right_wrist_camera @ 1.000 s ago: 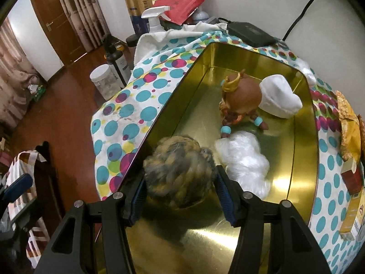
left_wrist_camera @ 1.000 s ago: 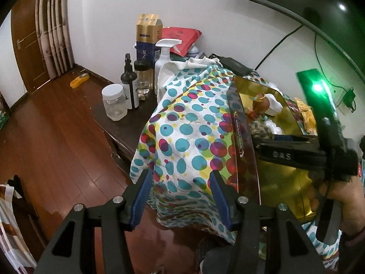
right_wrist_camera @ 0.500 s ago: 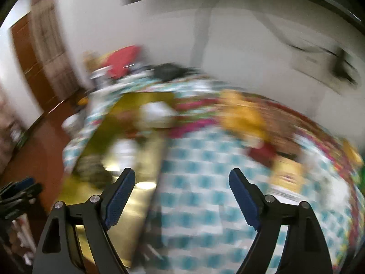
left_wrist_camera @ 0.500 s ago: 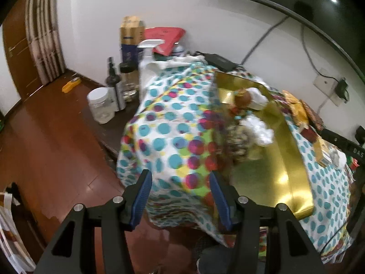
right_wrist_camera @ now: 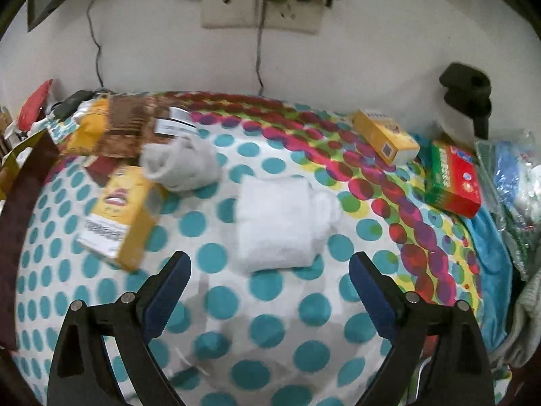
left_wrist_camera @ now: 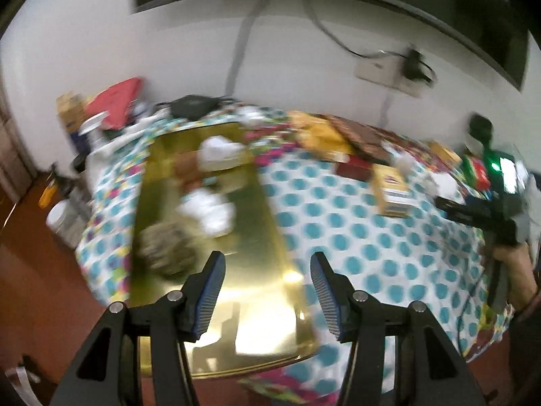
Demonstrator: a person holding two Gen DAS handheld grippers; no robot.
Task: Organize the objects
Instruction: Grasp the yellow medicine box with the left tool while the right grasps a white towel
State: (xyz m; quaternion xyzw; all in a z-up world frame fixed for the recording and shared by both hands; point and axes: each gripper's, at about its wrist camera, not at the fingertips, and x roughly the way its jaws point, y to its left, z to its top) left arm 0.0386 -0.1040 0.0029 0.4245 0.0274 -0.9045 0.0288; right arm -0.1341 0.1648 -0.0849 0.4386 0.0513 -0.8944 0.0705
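Observation:
My right gripper (right_wrist_camera: 269, 260) hangs over the dotted cloth (right_wrist_camera: 304, 308), its jaws opening wide. A white folded sock (right_wrist_camera: 275, 220) lies just ahead, its near end between the fingertips, with no pad touching it. A grey sock (right_wrist_camera: 182, 165) and a yellow box (right_wrist_camera: 118, 213) lie to its left. My left gripper (left_wrist_camera: 266, 260) stands open and empty above the near end of the gold tin (left_wrist_camera: 257, 321). The tin holds a mottled furry ball (left_wrist_camera: 165, 253), white bundles (left_wrist_camera: 209, 209) and a small figure (left_wrist_camera: 189, 165).
A yellow carton (right_wrist_camera: 385, 135) and a red-green box (right_wrist_camera: 453, 179) lie at the back right, with snack packets (right_wrist_camera: 111, 128) at the back left. Bags and cloths (right_wrist_camera: 507, 186) crowd the right edge. Bottles and a jar (left_wrist_camera: 61, 216) stand on a low table to the left.
My right gripper let go of the furry ball in the tin, opened wide and swung right to the white sock. My left gripper swung right from the table's corner to over the tin.

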